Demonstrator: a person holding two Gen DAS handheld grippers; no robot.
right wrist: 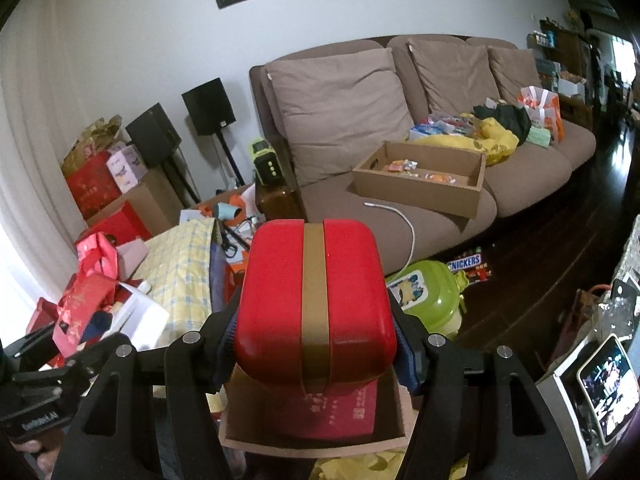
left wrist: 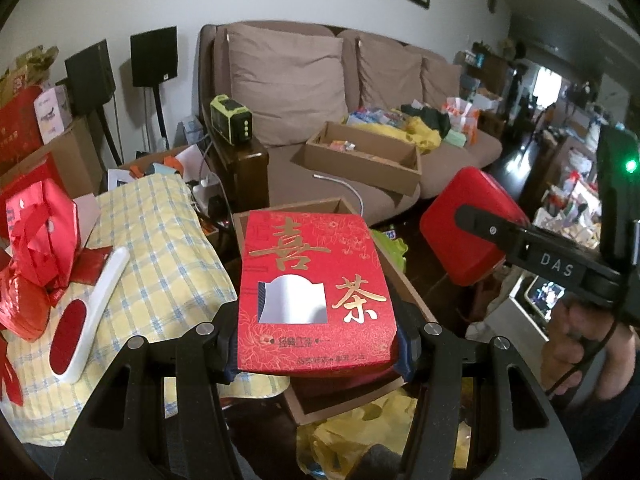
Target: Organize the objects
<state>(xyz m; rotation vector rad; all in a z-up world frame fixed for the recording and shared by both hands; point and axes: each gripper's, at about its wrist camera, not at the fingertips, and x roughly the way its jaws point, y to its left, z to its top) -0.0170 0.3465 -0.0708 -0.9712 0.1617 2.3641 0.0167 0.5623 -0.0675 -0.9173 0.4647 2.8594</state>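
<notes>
In the left wrist view my left gripper [left wrist: 316, 356] is shut on the near end of a flat red box [left wrist: 316, 276] with gold characters. The box hangs over an open brown cardboard tray [left wrist: 406, 284]. At the right of that view a hand holds my other gripper, one of its fingers [left wrist: 480, 230] lying across a red rounded tin [left wrist: 452, 240]. In the right wrist view my right gripper [right wrist: 316, 346] is shut on that red tin [right wrist: 276, 304], which has a gold band. Below it, the cardboard tray [right wrist: 312, 444] holds a red box [right wrist: 332, 412].
A yellow checked cloth [left wrist: 160, 248] with a white lint brush [left wrist: 86, 316] and red bags [left wrist: 40, 236] lies left. Yellow plastic bags [left wrist: 360, 436] lie by the tray. A second tray [right wrist: 420, 180] sits on the brown sofa [right wrist: 340, 120]. A green container [right wrist: 432, 296] and Snickers pack [right wrist: 466, 264] are on the floor.
</notes>
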